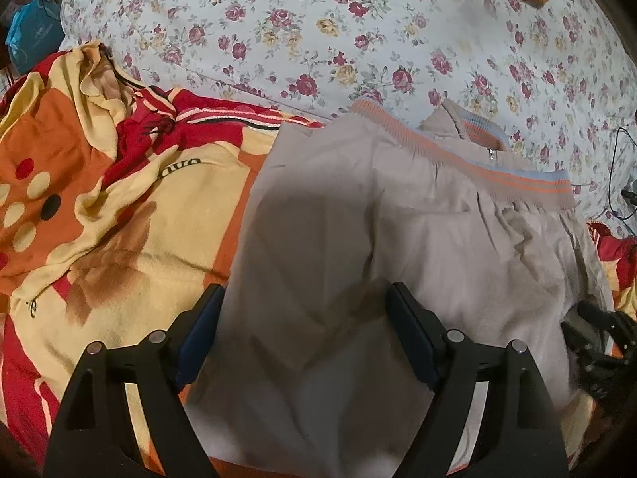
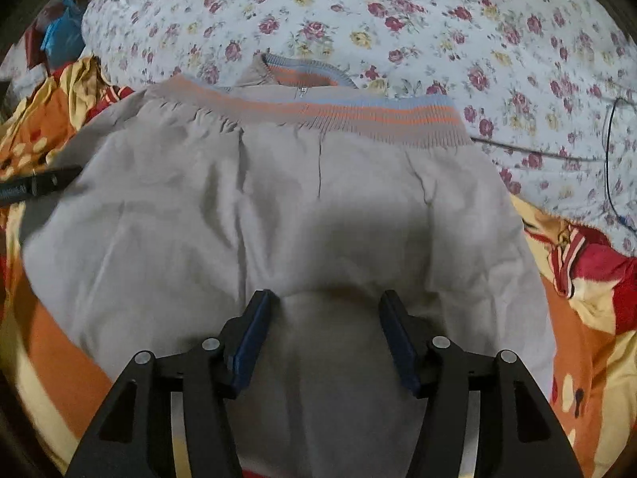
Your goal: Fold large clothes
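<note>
My left tool (image 1: pixel 304 302) stands wide open above the beige jacket (image 1: pixel 358 239); nothing is gripped, and the cloth shows loose between its blue pads (image 1: pixel 201 338). My right tool (image 2: pixel 324 310) is also open, somewhat narrower, with only slack beige fabric showing between its fingers and no pinch on it.

The jacket lies folded on the bed, close under both tools. Its ribbed hem band (image 2: pixel 358 113), striped orange and pale blue, runs across the far edge. Just beyond the band sit the zip pull (image 2: pixel 302 91) and the striped collar (image 2: pixel 306 69). The cloth surface carries several creases.

In the left view, the other tool's black frame (image 1: pixel 597 342) shows at the jacket's right edge. In the right view, a black finger (image 2: pixel 40 183) shows at the jacket's left edge.

Under the jacket lies a blanket (image 1: pixel 119 207) in orange, yellow and red. Beyond it spreads a white floral sheet (image 2: pixel 398 12). A thin black cable (image 2: pixel 609 151) rests on the sheet at right. A blue bag (image 1: pixel 32 28) sits at far left, off the bed.
</note>
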